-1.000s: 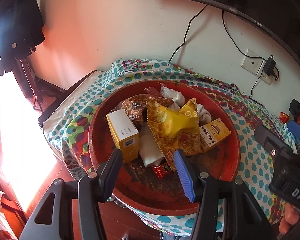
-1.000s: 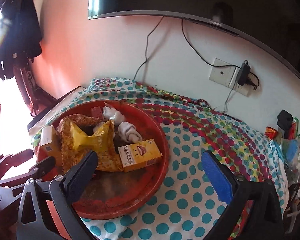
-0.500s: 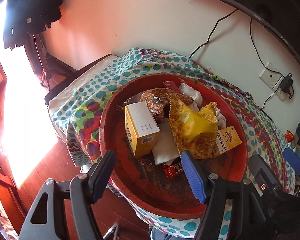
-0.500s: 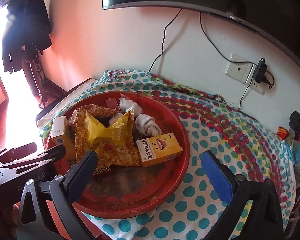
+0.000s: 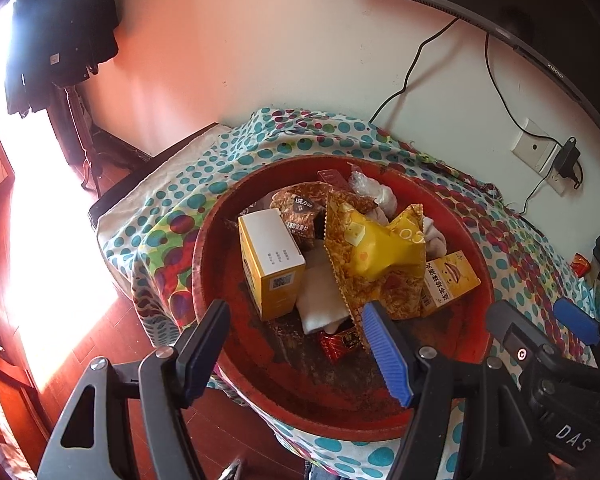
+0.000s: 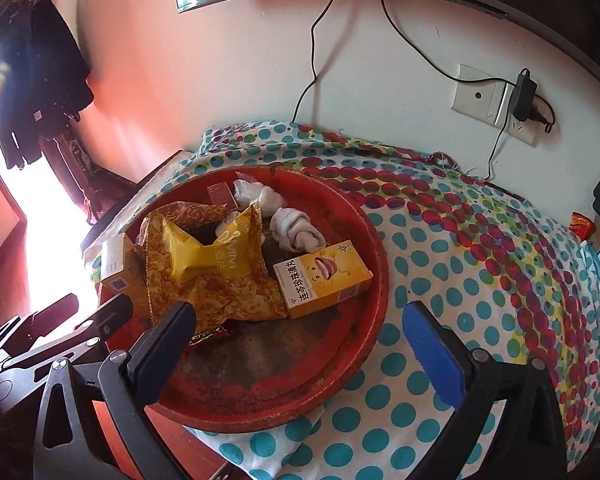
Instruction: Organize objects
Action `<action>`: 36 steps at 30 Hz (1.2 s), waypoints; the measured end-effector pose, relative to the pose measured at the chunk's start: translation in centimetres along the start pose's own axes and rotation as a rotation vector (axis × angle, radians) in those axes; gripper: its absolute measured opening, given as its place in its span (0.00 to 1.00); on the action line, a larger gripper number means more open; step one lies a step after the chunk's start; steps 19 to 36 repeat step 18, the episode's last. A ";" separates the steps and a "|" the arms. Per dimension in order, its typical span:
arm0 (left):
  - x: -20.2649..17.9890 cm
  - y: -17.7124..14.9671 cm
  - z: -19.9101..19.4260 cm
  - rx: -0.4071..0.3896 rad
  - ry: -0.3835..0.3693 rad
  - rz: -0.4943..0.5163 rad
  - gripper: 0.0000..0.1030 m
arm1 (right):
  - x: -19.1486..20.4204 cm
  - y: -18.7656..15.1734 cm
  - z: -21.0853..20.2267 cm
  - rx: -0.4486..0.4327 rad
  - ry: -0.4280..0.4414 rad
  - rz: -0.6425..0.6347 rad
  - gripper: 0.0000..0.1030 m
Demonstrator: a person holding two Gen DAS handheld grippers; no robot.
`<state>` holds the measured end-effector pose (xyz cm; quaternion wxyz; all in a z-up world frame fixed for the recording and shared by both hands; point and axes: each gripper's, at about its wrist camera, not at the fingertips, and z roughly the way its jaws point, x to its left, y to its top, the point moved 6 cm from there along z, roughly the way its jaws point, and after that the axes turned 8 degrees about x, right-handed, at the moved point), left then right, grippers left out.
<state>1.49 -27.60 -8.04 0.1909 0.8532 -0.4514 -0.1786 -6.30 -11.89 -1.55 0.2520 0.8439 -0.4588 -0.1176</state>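
While both of your tongs hang empty above the near rim, the pile you have to sort sits heaped in the red tray (image 6: pixel 374 280) on the dotted cloth (image 6: pixel 480 264) that covers the worktop. Your left tongs (image 5: pixel 296 344) stand wide apart with nothing between the jaws; your right tongs (image 6: pixel 300 340) are spread wide too, gripping nothing.

From the right tongs, the orange box with the smiling mouth (image 6: pixel 322 278) lies just beyond the jaws at about 12 o'clock, resting on its side. Its long axis runs from roughly 8 o'clock to 2 o'clock in that view, so the jaws would need a slight roll to close across its narrow width. The crumpled yellow packet (image 6: pixel 212 258) overlaps its left end, and the rolled white bundle (image 6: pixel 296 232) lies just behind it.

From the left tongs, the yellow box with the white top (image 5: pixel 272 260) stands at about 11 o'clock, close beyond the jaws, and the same orange box sits farther off at 2 o'clock.

Judging by that, your right hand is nearer the orange box, your left nearer the white-topped 1.
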 end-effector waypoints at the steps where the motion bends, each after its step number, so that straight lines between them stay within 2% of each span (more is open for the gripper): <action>1: 0.0 -0.1 0.0 0.001 -0.001 -0.002 0.69 | 0.0 0.0 0.2 0.013 0.007 0.002 1.00; 5: 0.0 -0.2 -0.1 -0.006 0.023 0.008 0.69 | -0.2 -0.3 0.6 0.038 0.011 0.015 1.00; 11: 0.0 -0.2 -0.1 -0.004 0.037 0.013 0.69 | 0.1 -0.3 0.1 -0.004 -0.008 -0.008 1.00; 15: 0.0 -0.4 0.1 0.016 0.024 -0.004 0.69 | -0.1 -0.1 0.0 -0.021 -0.007 -0.006 1.00; 18: 0.0 -0.3 -0.1 -0.002 0.042 -0.004 0.69 | -0.2 -0.2 0.3 -0.009 0.018 -0.005 1.00; 36: 0.0 -0.3 -0.1 -0.002 0.042 -0.004 0.69 | -0.2 -0.2 0.3 -0.009 0.018 -0.005 1.00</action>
